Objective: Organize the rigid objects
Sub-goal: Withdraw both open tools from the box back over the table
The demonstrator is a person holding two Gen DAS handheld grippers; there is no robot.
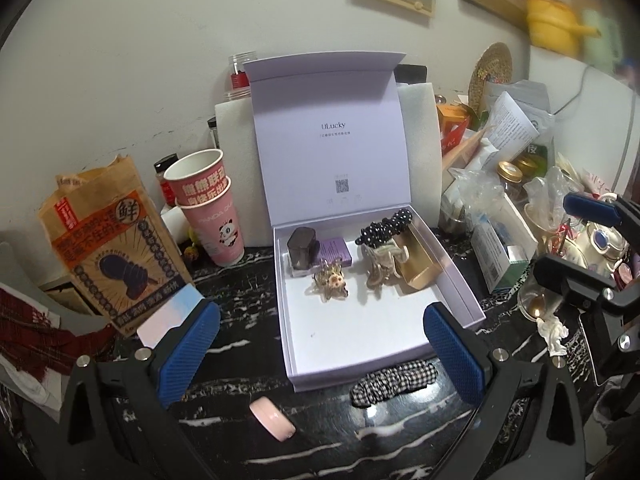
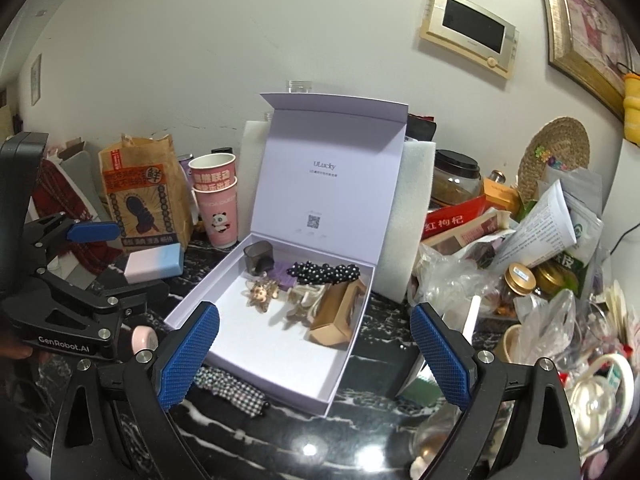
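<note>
Left to right on the black marbled counter [image 1: 248, 292]. Far left: torn paper snack bag [image 1: 108, 240], upright; two stacked pink paper cups [image 1: 212, 208] just beside it. Pastel pink-and-blue block [image 2: 154, 266] lying flat near the bag, partly hidden behind the left finger in the left wrist view. Left gripper [image 1: 316, 356]: jaws spread wide, nothing between the pads, hovering in front of the box. Pink round compact [image 1: 273, 419] loose on the counter, just below and between the left gripper's fingers, tilted on its edge. Centre: white gift box [image 1: 316, 354], lid propped open against the foam behind it; back row already filled with a dark faceted bottle [image 1: 303, 251], a purple carton [image 1: 336, 250], a gold claw clip [image 1: 330, 283], a black beaded clip [image 1: 382, 229] and a gold carton [image 1: 416, 268]; front half of the tray bare. Checked scrunchie [image 1: 394, 382] touching the box's front wall, outside it. Right gripper [image 2: 314, 354]: likewise wide open and empty, aimed at the box's near corner. Far right: heap of bags, jars and papers [image 2: 520, 260], loosely stacked. Likely hazards: compact rolling away if pinched off-centre on its curved rim; box sliding or lid dropping if a finger catches the front wall; right arm sweeping into the heap and toppling glass jars; grippers colliding over the tray, being near each other.
</note>
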